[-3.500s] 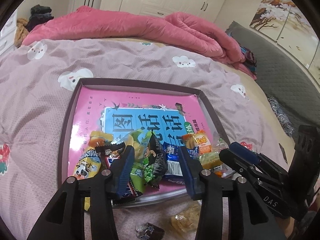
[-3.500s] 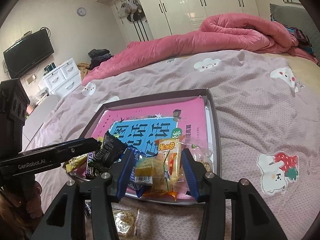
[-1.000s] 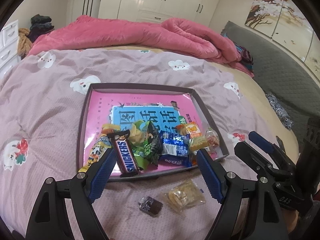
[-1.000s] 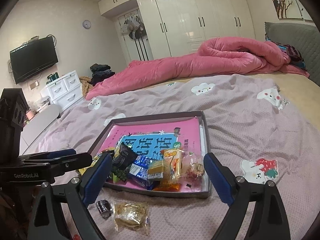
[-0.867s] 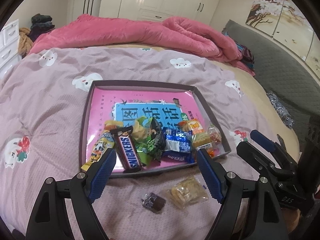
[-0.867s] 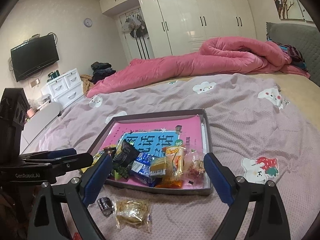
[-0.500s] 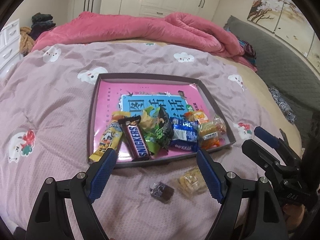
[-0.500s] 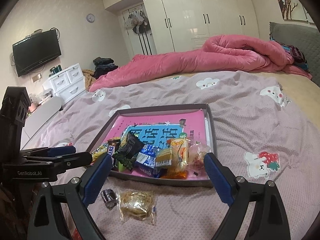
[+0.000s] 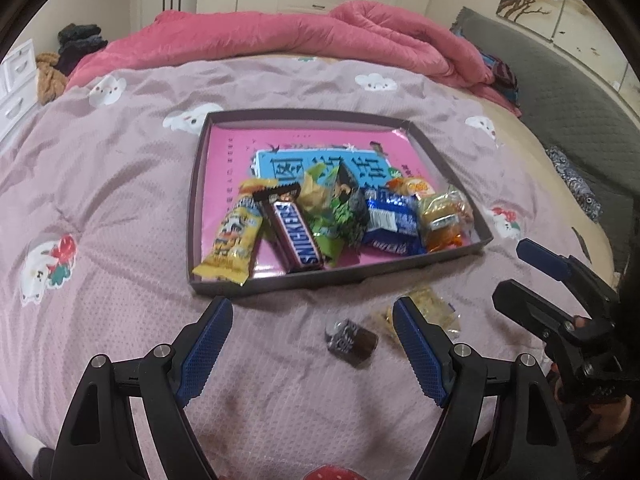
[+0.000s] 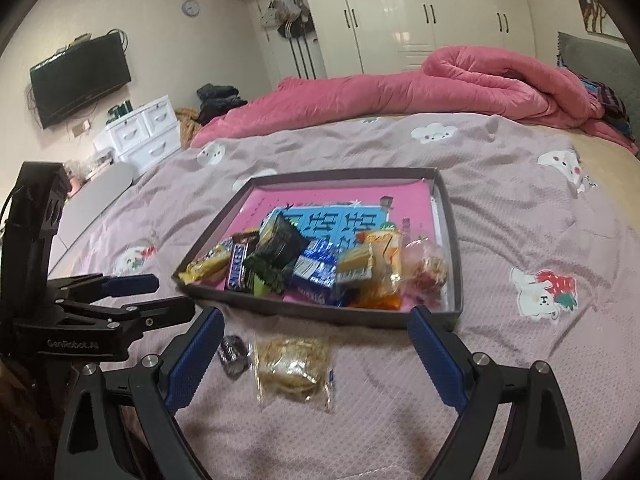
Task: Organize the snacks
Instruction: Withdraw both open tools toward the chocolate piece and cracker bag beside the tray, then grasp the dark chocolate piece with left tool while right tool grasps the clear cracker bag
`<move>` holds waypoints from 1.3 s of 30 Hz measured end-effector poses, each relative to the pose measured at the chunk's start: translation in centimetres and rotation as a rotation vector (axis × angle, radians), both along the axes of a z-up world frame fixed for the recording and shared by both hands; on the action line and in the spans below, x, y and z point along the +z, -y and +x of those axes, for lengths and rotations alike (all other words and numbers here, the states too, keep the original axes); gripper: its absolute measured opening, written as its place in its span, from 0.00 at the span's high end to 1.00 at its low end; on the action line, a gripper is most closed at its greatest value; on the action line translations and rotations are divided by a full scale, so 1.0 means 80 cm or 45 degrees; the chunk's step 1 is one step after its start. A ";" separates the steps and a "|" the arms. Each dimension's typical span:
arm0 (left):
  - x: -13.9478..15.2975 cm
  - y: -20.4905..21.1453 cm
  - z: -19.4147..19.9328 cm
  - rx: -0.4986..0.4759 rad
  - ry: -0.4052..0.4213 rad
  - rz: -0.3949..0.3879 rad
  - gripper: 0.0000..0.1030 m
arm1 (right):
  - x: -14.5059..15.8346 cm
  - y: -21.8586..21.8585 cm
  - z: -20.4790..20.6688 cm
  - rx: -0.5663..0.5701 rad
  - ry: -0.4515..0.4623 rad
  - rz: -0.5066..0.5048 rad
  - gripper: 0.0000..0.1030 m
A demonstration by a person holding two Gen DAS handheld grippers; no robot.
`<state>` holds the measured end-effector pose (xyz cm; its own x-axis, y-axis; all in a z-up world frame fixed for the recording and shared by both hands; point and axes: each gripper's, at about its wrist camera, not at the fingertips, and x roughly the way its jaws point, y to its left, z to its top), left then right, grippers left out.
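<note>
A shallow dark tray with a pink printed bottom lies on the bed and holds several wrapped snacks, among them a Snickers bar and a yellow pack. Two snacks lie on the bedspread in front of it: a small dark wrapped candy and a clear bag of golden biscuits. My left gripper stands open just short of the tray's near rim, the candy below its gap. My right gripper is open too, with the biscuit bag lying below its gap.
The bed is covered by a mauve spread with cartoon prints. A rolled pink quilt lies at the far end. White drawers and a wall television stand on the left, wardrobes behind, a grey headboard at right.
Both grippers, which 3.5 s ago sat among the tray's snacks with narrower jaws, have drawn back and stand wide. Over the last second both views tilted further down at the loose snacks.
</note>
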<state>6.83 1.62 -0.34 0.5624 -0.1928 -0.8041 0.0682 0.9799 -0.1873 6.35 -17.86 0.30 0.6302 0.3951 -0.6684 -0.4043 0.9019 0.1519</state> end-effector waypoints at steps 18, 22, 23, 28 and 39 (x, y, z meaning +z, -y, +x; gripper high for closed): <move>-0.035 0.011 -0.010 -0.041 -0.109 -0.028 0.19 | -0.035 -0.020 -0.008 0.054 -0.107 -0.168 0.10; -0.042 0.013 -0.008 -0.053 -0.133 -0.035 0.19 | -0.046 -0.023 -0.009 0.065 -0.127 -0.228 0.10; -0.044 0.015 -0.008 -0.056 -0.137 -0.036 0.19 | -0.049 -0.024 -0.008 0.068 -0.131 -0.234 0.10; -0.050 0.021 -0.005 -0.075 -0.154 -0.032 0.19 | -0.059 -0.029 -0.006 0.080 -0.150 -0.261 0.10; -0.063 0.025 0.008 -0.101 -0.186 -0.041 0.19 | -0.090 -0.047 0.011 0.103 -0.176 -0.322 0.10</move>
